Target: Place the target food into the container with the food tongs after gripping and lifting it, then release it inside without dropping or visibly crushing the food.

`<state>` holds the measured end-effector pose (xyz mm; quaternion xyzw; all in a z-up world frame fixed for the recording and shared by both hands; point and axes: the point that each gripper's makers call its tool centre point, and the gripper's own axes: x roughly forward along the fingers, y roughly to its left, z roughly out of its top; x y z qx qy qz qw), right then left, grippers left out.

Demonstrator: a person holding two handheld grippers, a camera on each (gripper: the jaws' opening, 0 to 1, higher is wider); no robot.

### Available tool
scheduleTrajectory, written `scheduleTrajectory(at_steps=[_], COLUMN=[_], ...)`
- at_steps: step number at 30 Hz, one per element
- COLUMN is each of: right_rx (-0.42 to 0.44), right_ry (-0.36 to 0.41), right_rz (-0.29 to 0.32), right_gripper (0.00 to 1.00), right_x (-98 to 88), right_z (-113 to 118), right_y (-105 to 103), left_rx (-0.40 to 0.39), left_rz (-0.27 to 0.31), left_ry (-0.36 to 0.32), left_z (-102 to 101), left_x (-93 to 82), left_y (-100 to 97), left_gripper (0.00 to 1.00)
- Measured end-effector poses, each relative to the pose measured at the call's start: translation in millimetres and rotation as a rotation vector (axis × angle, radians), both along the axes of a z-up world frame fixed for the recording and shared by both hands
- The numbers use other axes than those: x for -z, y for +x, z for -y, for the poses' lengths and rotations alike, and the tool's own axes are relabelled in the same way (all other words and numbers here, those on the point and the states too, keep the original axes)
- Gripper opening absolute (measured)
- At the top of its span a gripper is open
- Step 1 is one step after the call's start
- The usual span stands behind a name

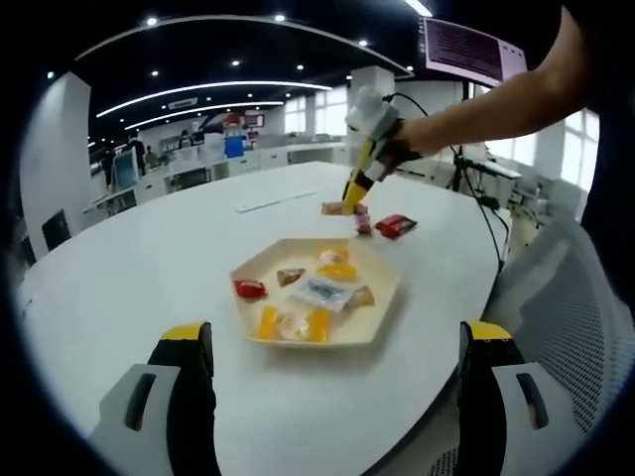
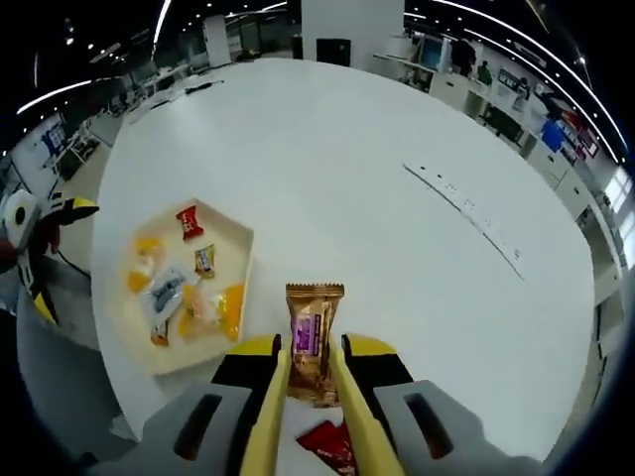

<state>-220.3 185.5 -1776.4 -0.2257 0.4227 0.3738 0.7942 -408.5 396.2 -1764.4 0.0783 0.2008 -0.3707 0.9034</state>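
A brown-gold snack packet (image 2: 315,327) with a purple label lies lengthwise between the yellow tongs of my right gripper (image 2: 310,347), which presses both its long edges. In the left gripper view a person's hand holds that right gripper (image 1: 354,203) tip-down, low over the white table, beyond the tray, with the packet (image 1: 332,208) at its tip. The beige tray (image 1: 382,312) holds several wrapped snacks and sits straight ahead of my left gripper (image 1: 335,337), whose jaws stand wide apart with nothing between them. From the right gripper view, the tray (image 2: 243,248) lies to the left.
A red packet (image 1: 395,226) lies on the table beside the tongs, under my right gripper's jaws (image 2: 332,446). The left gripper (image 2: 60,258) shows at the table's left edge. A mesh chair (image 1: 566,317) stands to the right. The round white table (image 2: 397,149) stretches far ahead.
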Motion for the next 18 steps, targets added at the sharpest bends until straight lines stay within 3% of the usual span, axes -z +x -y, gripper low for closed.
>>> scheduleTrajectory(at_steps=[10,18], right_rx=[-0.048,-0.061], right_ry=[-0.013,-0.013], right_rz=[0.031,0.044], right_gripper=[0.23,0.23], right_x=[-36.9,-45.2], right_z=[-0.6,-3.4], right_y=[9.9,11.0], left_rx=[0.021,0.029], left_rz=[-0.004,-0.011], left_ry=[0.011,0.008], left_z=[3.1,4.7], left_x=[1.9,2.8], left_y=[-3.1,-4.4], left_gripper=[0.99,1.0])
